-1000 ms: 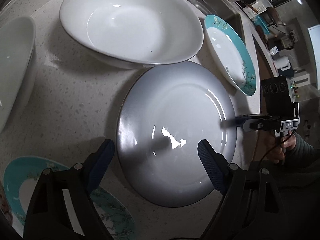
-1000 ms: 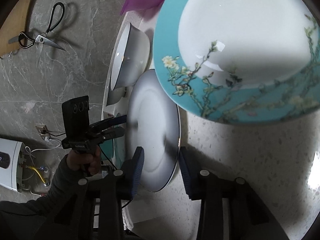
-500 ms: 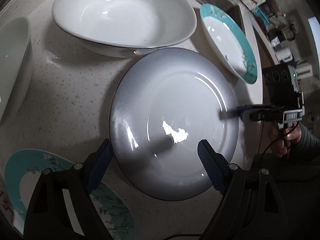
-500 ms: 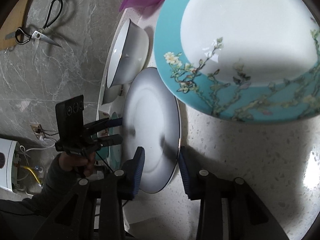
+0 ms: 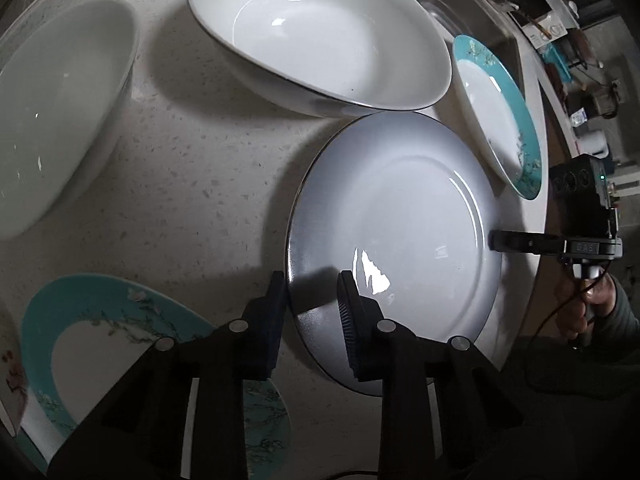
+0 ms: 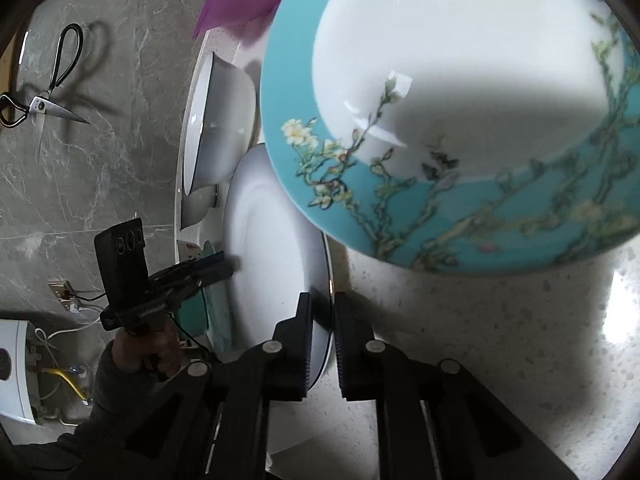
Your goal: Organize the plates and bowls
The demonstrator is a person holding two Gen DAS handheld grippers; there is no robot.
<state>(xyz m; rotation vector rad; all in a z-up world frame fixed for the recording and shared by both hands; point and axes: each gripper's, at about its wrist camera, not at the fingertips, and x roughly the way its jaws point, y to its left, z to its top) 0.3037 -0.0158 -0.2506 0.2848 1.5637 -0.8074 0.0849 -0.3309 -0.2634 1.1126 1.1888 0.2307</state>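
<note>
Gripping the grey plate (image 5: 400, 216) by opposite rims, we have just closed both jaws: left hand-held gripper (image 5: 312, 292) and right hand-held gripper (image 6: 322, 316) clamp it on the surface (image 5: 192, 168). Bowls and teal plates remain scattered, nothing stacked.

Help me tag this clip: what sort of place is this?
Likely a home kitchen: a speckled stone counter crowded with plates and bowls, and a sink beyond them.

A pale speckled counter (image 5: 208, 184) carries the dishes. On it lie a grey plate (image 5: 400, 232), two white bowls (image 5: 320, 32) (image 5: 52, 108), and two teal flowered plates (image 5: 504, 112) (image 5: 100, 320).
</note>
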